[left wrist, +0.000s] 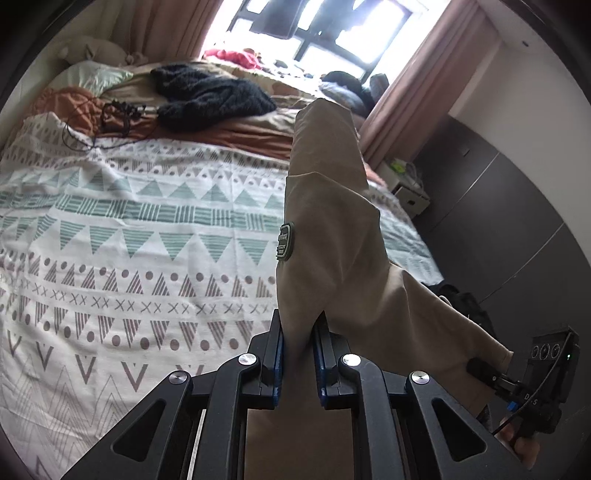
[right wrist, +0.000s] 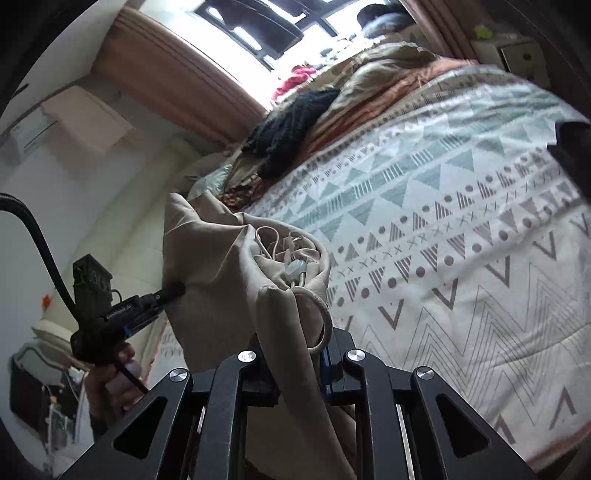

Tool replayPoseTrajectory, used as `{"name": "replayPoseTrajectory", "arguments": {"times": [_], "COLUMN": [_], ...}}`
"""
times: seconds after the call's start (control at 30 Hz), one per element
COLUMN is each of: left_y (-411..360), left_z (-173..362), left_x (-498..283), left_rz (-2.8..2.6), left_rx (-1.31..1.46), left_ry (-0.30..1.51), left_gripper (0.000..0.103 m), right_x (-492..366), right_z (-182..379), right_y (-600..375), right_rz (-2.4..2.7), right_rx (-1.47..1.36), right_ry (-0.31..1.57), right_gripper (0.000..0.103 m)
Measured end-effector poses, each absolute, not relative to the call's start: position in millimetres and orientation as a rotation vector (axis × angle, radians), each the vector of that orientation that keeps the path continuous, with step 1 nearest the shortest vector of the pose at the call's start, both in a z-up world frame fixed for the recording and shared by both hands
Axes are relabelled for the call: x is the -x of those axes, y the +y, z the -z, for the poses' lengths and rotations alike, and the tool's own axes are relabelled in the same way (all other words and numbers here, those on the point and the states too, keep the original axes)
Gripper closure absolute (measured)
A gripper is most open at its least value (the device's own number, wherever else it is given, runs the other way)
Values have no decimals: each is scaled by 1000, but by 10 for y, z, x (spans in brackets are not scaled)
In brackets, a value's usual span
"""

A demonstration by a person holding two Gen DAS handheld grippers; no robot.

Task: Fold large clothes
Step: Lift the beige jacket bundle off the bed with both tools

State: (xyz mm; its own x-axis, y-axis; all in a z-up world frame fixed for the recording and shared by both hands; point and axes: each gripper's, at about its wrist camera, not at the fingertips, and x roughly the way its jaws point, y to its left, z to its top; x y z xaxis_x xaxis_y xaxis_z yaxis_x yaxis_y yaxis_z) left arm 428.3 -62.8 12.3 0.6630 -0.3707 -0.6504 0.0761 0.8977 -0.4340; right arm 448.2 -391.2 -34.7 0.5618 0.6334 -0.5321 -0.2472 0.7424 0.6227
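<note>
A beige garment (left wrist: pixel 332 229) with a dark round patch (left wrist: pixel 285 242) hangs in the air above the bed. My left gripper (left wrist: pixel 298 332) is shut on one part of its edge. My right gripper (right wrist: pixel 301 343) is shut on another part, where a drawstring and a white toggle (right wrist: pixel 295 268) show. In the left wrist view the right gripper (left wrist: pixel 480 367) grips the cloth at the lower right. In the right wrist view the left gripper (right wrist: pixel 173 290) grips it at the left. The garment is stretched between the two.
A bed with a patterned white, green and brown cover (left wrist: pixel 129 240) lies below. A black knit garment (left wrist: pixel 207 92) and cables (left wrist: pixel 110 118) lie near the pillows (left wrist: pixel 92 74). A window (left wrist: pixel 317 33) and curtains are behind. A dark wardrobe (left wrist: pixel 498 221) stands to the right.
</note>
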Motion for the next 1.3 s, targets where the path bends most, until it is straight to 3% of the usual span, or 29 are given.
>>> {"name": "replayPoseTrajectory", "arguments": {"times": [0.5, 1.3], "left_y": [-1158, -3766], "left_z": [-851, -1326], "left_x": [-4128, -4476], "left_rz": [406, 915], "left_rx": [371, 250], "left_ry": [644, 662], "left_gripper": [90, 91], "right_x": [-4027, -3125], "right_z": [-656, -1511], "right_y": [-4352, -6176], "right_rz": [-452, -9], "right_rx": [-418, -253], "right_ry": [566, 394], "right_gripper": [87, 89]}}
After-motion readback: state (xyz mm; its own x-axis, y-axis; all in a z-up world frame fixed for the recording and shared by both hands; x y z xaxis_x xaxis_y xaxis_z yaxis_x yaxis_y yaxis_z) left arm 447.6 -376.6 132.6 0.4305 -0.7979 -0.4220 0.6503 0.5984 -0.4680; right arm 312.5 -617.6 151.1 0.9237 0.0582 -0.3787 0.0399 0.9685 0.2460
